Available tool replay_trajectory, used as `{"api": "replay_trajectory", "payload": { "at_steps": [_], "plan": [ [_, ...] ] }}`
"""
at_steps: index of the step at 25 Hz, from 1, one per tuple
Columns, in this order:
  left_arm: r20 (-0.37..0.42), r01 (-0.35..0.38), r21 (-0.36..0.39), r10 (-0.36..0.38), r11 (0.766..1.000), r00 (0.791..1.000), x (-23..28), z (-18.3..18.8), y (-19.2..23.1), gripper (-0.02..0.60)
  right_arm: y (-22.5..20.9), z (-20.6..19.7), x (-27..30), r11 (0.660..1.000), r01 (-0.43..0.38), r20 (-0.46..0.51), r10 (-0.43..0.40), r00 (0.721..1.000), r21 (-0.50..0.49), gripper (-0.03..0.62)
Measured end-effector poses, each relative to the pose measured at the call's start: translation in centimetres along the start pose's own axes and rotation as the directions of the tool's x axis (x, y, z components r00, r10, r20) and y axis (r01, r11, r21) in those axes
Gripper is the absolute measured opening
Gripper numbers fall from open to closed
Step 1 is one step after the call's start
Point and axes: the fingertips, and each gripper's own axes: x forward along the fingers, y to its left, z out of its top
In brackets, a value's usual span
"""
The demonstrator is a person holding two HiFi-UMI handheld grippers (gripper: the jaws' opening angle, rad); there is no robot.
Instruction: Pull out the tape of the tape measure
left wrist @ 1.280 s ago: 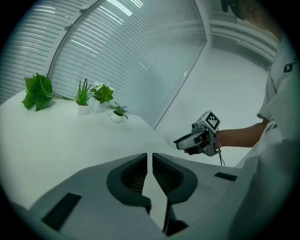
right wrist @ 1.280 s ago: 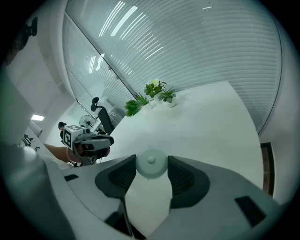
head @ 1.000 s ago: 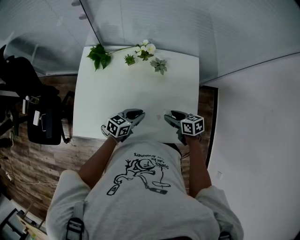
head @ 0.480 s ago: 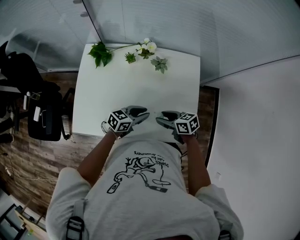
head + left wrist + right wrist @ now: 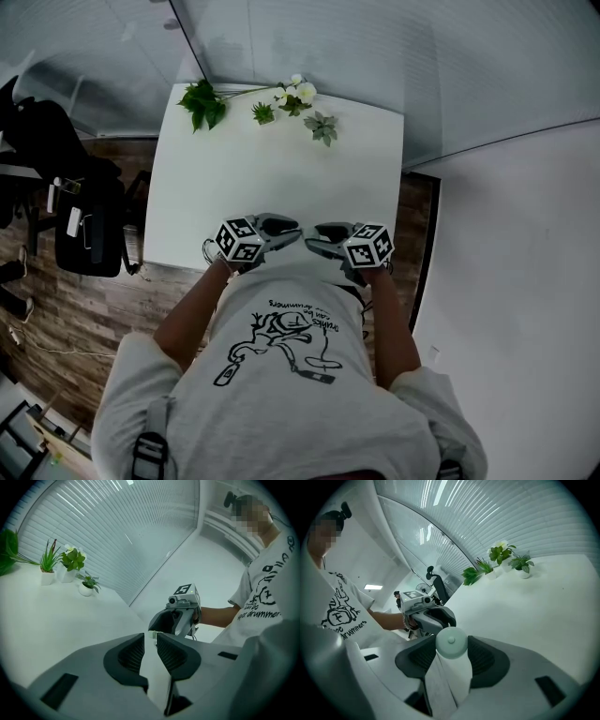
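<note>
A small round tape measure (image 5: pixel 451 641) with a pale mint case sits between the pads of my right gripper (image 5: pixel 451 645), which is shut on it. In the head view both grippers hang over the near edge of the white table (image 5: pixel 281 169), with my left gripper (image 5: pixel 292 227) and my right gripper (image 5: pixel 312 232) tip to tip. The left gripper view shows my left gripper (image 5: pixel 150 639) with only a narrow gap between its jaws and nothing clamped. A small white tab (image 5: pixel 152 634) shows just past its tips, in front of the right gripper (image 5: pixel 174 618).
Several small potted plants (image 5: pixel 281 101) line the table's far edge, against a wall of blinds. A black office chair (image 5: pixel 80 225) stands on the wooden floor to the left. The person's torso is right behind both grippers.
Both grippers have swung inward toward each other along the near table edge. The wide gap between their tips has closed to almost nothing.
</note>
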Motion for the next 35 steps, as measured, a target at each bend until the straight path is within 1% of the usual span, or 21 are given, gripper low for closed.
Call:
{"api": "replay_trajectory", "payload": {
  "at_steps": [5, 9, 11, 17, 24, 28, 35],
  "plan": [
    [-0.023, 0.076, 0.007, -0.076, 0.997, 0.997, 0.0, -0.8, -0.7, 0.076, 0.2, -0.7, 0.3, 0.999, -0.033, -0.047, 0.031, 0.998, -0.038, 0.222],
    [-0.043, 0.106, 0.019, -0.105, 0.994, 0.994, -0.2, -1.4, -1.2, 0.033, 0.4, -1.2, 0.9, 0.997, -0.049, -0.084, 0.043, 0.995, -0.064, 0.222],
    [-0.042, 0.112, 0.010, -0.111, 0.994, 0.993, -0.4, -1.7, -1.3, 0.026, 0.7, -1.4, 1.1, 0.996, -0.060, -0.096, 0.054, 0.994, -0.065, 0.222],
    [-0.056, 0.120, -0.050, -0.122, 0.992, 0.991, -1.0, -2.3, -1.3, 0.023, 1.2, -1.6, 1.6, 0.996, -0.084, -0.126, 0.079, 0.989, -0.035, 0.222],
    [-0.074, 0.127, -0.068, -0.132, 0.990, 0.988, -1.6, -2.9, -1.4, 0.023, 1.6, -2.0, 2.0, 0.995, -0.101, -0.146, 0.101, 0.984, 0.008, 0.222],
    [-0.089, 0.119, -0.076, -0.126, 0.990, 0.988, -2.1, -3.5, -1.0, 0.023, 1.3, -2.5, 2.3, 0.996, -0.091, -0.148, 0.093, 0.985, 0.021, 0.222],
    [-0.092, 0.109, -0.105, -0.119, 0.988, 0.989, -3.8, -3.9, -0.1, 0.023, 1.2, -3.1, 2.3, 0.995, -0.085, -0.159, 0.092, 0.983, 0.050, 0.222]
  ]
}}
